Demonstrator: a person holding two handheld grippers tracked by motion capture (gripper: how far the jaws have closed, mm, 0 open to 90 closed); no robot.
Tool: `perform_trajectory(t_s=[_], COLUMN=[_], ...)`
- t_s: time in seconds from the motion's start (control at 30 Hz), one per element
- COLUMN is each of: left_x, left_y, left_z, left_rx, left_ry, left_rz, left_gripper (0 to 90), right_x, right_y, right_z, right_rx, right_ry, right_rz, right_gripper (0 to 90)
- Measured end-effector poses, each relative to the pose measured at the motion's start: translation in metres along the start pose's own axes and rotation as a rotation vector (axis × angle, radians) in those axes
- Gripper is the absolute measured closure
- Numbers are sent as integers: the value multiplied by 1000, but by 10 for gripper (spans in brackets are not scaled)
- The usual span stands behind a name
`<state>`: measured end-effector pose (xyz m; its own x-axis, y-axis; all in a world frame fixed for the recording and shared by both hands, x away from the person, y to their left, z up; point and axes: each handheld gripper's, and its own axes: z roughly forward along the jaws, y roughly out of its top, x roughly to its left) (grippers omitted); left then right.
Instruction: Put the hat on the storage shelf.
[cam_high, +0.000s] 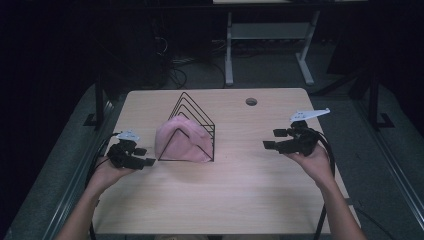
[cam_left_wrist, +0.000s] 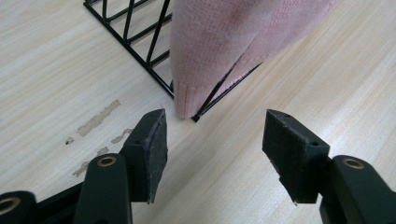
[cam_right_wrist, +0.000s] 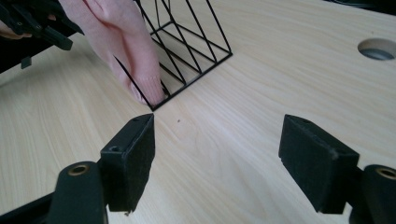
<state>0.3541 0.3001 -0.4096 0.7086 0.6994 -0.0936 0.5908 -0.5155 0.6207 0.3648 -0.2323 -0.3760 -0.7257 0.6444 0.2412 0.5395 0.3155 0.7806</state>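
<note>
Near the desk's left edge, left gripper (cam_high: 145, 156) jaws stand apart, empty, just beside the pink knit cloth (cam_high: 181, 141) draped on the black wire rack (cam_high: 200, 120) mid-desk. Right gripper (cam_high: 272, 139), toward the right edge, also wide, empty. Judged: draping looks finished; next, check the cloth hangs evenly.

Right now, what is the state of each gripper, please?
Left gripper: open, holding nothing.
Right gripper: open, holding nothing.

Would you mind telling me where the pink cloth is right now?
In the high view the pink cloth hangs draped over the black wire rack left of the table's centre, just right of the open left gripper.
</note>
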Motion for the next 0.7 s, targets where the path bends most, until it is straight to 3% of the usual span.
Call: perform_trajectory(t_s=[0.27, 0.7], left_x=[-4, -9], left_y=[-5, -11], left_z=[1, -5], left_rx=[2, -24], left_ry=[-2, 15], left_rz=[-8, -20], left_gripper=[364, 325], right_x=[-4, -15], right_y=[-22, -69], right_z=[-9, -26], right_rx=[-1, 12], right_ry=[-4, -36], right_rz=[24, 103], right_gripper=[264, 260])
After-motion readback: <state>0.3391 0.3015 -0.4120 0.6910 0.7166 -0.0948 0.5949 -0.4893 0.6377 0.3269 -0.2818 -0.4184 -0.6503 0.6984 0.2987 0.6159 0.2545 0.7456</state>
